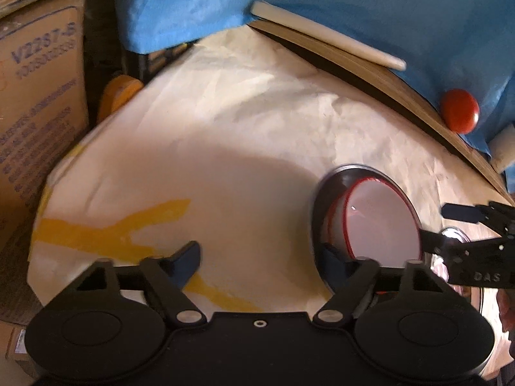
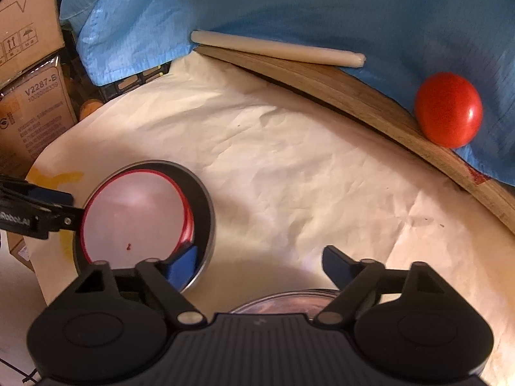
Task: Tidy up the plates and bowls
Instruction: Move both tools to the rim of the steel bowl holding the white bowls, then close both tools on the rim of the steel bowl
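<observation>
A white bowl with a red rim (image 1: pixel 383 218) sits inside a wider steel bowl (image 1: pixel 318 212) on the paper-covered table; both also show in the right wrist view, white bowl (image 2: pixel 135 212) and steel bowl (image 2: pixel 206 202). My left gripper (image 1: pixel 260 257) is open, its right finger inside the steel bowl by the white bowl. My right gripper (image 2: pixel 260 263) is open, its left finger (image 2: pixel 183 263) inside the steel bowl. Another steel dish (image 2: pixel 289 302) lies partly hidden under my right gripper.
A red tomato (image 2: pixel 449 109) and a white stick (image 2: pixel 276 46) lie on blue cloth (image 2: pixel 289 6) behind a wooden board (image 2: pixel 354 96). Cardboard boxes (image 1: pixel 35 112) stand at the left. Yellow stains (image 1: pixel 106 234) mark the paper.
</observation>
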A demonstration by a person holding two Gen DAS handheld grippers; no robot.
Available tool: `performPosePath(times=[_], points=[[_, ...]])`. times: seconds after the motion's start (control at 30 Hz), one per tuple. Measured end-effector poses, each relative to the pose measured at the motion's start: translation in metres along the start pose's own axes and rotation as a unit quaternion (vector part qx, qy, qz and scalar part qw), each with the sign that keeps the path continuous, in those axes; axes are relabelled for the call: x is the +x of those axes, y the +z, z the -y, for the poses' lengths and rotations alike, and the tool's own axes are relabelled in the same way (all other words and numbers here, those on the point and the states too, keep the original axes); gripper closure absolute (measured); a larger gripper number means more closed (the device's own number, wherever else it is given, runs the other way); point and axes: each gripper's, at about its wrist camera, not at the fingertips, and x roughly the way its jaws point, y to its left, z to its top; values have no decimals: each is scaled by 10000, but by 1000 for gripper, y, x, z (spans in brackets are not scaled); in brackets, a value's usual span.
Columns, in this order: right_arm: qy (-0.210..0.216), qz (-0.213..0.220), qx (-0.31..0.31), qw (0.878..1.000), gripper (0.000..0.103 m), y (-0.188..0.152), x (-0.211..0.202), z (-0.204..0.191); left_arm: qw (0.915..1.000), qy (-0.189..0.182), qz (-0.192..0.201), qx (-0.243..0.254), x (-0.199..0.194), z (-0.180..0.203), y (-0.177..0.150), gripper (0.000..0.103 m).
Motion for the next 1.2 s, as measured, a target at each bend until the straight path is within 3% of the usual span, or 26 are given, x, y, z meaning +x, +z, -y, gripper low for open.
performPosePath(times=[0.2, 0.33, 0.4, 0.47, 0.57, 1.0, 1.13, 1.2], points=[[92, -23, 105, 9999, 32, 2, 1, -3, 9998, -216, -22, 20, -1, 2, 2, 46], [324, -91, 327, 9989, 47, 3, 2, -1, 9995, -330, 2, 28, -2, 3, 1, 56], [395, -118, 399, 9984, 54, 4, 2, -1, 9990, -447, 2, 2, -2, 4, 1, 68], [543, -160, 515, 9971, 69, 5, 2, -1, 9987, -501, 2, -10, -2, 6, 1, 74], [650, -208, 620, 9957, 81, 6, 2, -3, 9985, -541, 45, -41, -4, 9, 0, 81], [851, -302, 1131, 9895, 83, 6, 6, 2, 9976, -585, 242, -288, -5, 5, -6, 79], [1058, -371, 1426, 9834, 92, 5, 8, 7, 9973, -596, 277, -329, -5, 3, -6, 79], [1031, -367, 1467, 9831, 93, 5, 7, 6, 9971, -639, 310, -280, -5, 5, -7, 89]])
